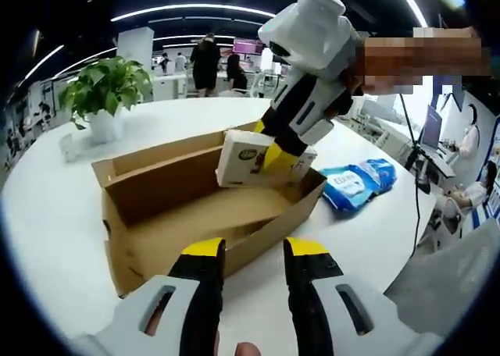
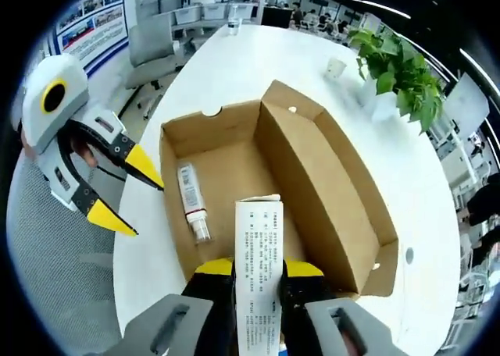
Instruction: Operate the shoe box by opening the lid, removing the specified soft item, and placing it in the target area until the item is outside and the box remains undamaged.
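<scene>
In the left gripper view, the shoe box [image 1: 195, 208] is sitting open on the white table [image 1: 47, 215], a plain brown cardboard tray with its lid flap standing up along the far side. The right tool [image 1: 275, 154] is reaching down from above the box and pinching a white tissue pack [image 1: 248, 158] with a green mark on its face; the pack is hanging over the box's far right corner, level with the rim. The left tool [image 1: 254, 250] is hovering just outside the box's near wall with its yellow-tipped jaws spread and nothing between them. Right of the box a blue wet-wipe packet [image 1: 358, 183] is lying on the table, just beside the box's right end. Behind the box a potted plant [image 1: 105, 90] is standing well apart, with bare table between them.

In the right gripper view, the right tool [image 2: 258, 272] is clamping the tissue pack [image 2: 259, 270], whose printed white side is running up from between the jaws over the box's near wall. Inside the box [image 2: 344, 192] a small white bottle [image 2: 192, 200] is lying flat on the floor near the left wall; the rest of the floor is showing bare cardboard. The left tool [image 2: 129, 192] is waiting left of the box, jaws spread, apart from the wall. Beyond the box the potted plant [image 2: 394, 71] is standing near the table's far edge.
</scene>
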Action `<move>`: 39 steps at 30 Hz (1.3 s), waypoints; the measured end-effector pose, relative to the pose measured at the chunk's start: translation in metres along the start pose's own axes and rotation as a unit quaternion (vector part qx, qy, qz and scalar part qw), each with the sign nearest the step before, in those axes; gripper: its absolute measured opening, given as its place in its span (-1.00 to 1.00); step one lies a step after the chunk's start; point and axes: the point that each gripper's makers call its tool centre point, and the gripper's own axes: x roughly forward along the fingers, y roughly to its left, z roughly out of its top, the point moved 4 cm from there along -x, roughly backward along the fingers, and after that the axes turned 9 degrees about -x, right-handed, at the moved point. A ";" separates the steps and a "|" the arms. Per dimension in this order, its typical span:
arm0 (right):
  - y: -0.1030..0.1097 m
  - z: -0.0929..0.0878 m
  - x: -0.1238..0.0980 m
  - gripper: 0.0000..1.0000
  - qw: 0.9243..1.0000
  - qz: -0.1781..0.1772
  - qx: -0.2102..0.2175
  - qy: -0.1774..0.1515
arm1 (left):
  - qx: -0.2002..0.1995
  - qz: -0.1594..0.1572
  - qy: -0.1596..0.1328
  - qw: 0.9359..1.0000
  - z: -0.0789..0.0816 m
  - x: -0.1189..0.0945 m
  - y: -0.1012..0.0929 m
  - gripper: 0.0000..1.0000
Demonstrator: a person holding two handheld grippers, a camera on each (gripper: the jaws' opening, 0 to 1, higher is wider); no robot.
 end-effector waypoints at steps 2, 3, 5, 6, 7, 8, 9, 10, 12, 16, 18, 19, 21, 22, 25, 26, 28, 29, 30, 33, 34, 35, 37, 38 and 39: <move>-0.003 0.001 -0.008 -0.66 1.000 -0.008 -0.005 -0.003 | 0.000 0.001 0.000 1.000 0.001 0.000 0.001 -0.40; -0.005 0.000 -0.013 -0.66 1.000 -0.015 -0.008 -0.004 | -0.001 0.001 -0.001 1.000 0.001 0.000 0.001 -0.41; -0.005 -0.002 -0.021 -0.66 1.000 -0.020 -0.006 -0.005 | -0.002 0.001 0.000 1.000 0.001 0.000 0.001 -0.40; -0.005 -0.003 -0.025 -0.66 1.000 -0.022 -0.007 -0.006 | 0.000 0.001 0.000 1.000 0.002 0.000 0.001 -0.40; -0.005 -0.004 -0.029 -0.66 1.000 -0.025 -0.009 -0.006 | 0.001 0.001 0.001 1.000 0.002 0.000 0.000 -0.40; -0.006 -0.006 -0.034 -0.66 0.999 -0.030 -0.011 -0.005 | 0.002 0.000 0.001 1.000 0.002 0.001 -0.001 -0.40; -0.006 -0.007 -0.039 -0.66 0.999 -0.033 -0.012 -0.005 | 0.006 -0.002 0.002 1.000 0.002 0.001 -0.002 -0.40; -0.006 -0.008 -0.043 -0.66 0.999 -0.036 -0.012 -0.005 | 0.008 -0.004 0.002 1.000 0.002 0.002 -0.003 -0.40; -0.007 -0.012 -0.055 -0.66 0.999 -0.048 -0.013 -0.007 | 0.012 -0.008 0.003 1.000 0.002 0.003 -0.006 -0.40; -0.006 -0.021 -0.068 -0.66 0.998 -0.061 -0.017 -0.001 | 0.019 -0.015 0.003 1.000 0.003 0.004 -0.011 -0.39; -0.004 -0.028 -0.076 -0.66 0.998 -0.065 -0.017 0.002 | 0.019 -0.017 0.004 1.000 0.003 0.004 -0.011 -0.39; -0.003 -0.033 -0.079 -0.66 0.998 -0.068 -0.018 0.007 | 0.019 -0.017 0.004 1.000 0.003 0.004 -0.011 -0.39; -0.002 -0.041 -0.084 -0.66 0.997 -0.071 -0.016 0.011 | 0.021 -0.017 0.003 1.000 0.003 0.004 -0.011 -0.39; 0.000 -0.046 -0.088 -0.66 0.997 -0.073 -0.015 0.014 | 0.021 -0.016 0.002 1.000 0.004 0.004 -0.011 -0.39; 0.003 -0.061 -0.094 -0.66 0.997 -0.077 -0.009 0.022 | 0.022 -0.016 0.001 1.000 0.005 0.004 -0.011 -0.39; 0.005 -0.069 -0.096 -0.66 0.997 -0.078 -0.006 0.025 | 0.022 -0.015 0.001 1.000 0.005 0.004 -0.011 -0.39; 0.009 -0.080 -0.100 -0.66 0.996 -0.079 0.001 0.030 | 0.023 -0.013 0.001 1.000 0.005 0.003 -0.010 -0.39; 0.010 -0.085 -0.101 -0.66 0.996 -0.079 0.003 0.032 | 0.023 -0.013 0.000 1.000 0.005 0.003 -0.010 -0.39; 0.013 -0.092 -0.103 -0.66 0.996 -0.078 0.006 0.035 | 0.023 -0.012 0.000 1.000 0.005 0.003 -0.010 -0.39; 0.020 -0.109 -0.107 -0.66 0.996 -0.077 0.013 0.044 | 0.024 -0.009 0.001 1.000 0.005 0.003 -0.009 -0.39; 0.021 -0.114 -0.108 -0.66 0.996 -0.076 0.015 0.046 | 0.025 -0.008 0.001 1.000 0.005 0.003 -0.008 -0.39; 0.024 -0.121 -0.110 -0.66 0.996 -0.076 0.020 0.049 | 0.026 -0.007 0.002 1.000 0.004 0.003 -0.008 -0.39; 0.027 -0.134 -0.114 -0.66 0.995 -0.078 0.028 0.054 | 0.025 -0.006 0.004 1.000 0.004 0.002 -0.008 -0.39; 0.029 -0.139 -0.115 -0.66 0.995 -0.077 0.031 0.055 | 0.026 -0.004 0.005 1.000 0.003 0.002 -0.007 -0.39; 0.032 -0.145 -0.116 -0.66 0.995 -0.076 0.035 0.058 | 0.027 -0.003 0.005 1.000 0.003 0.002 -0.007 -0.39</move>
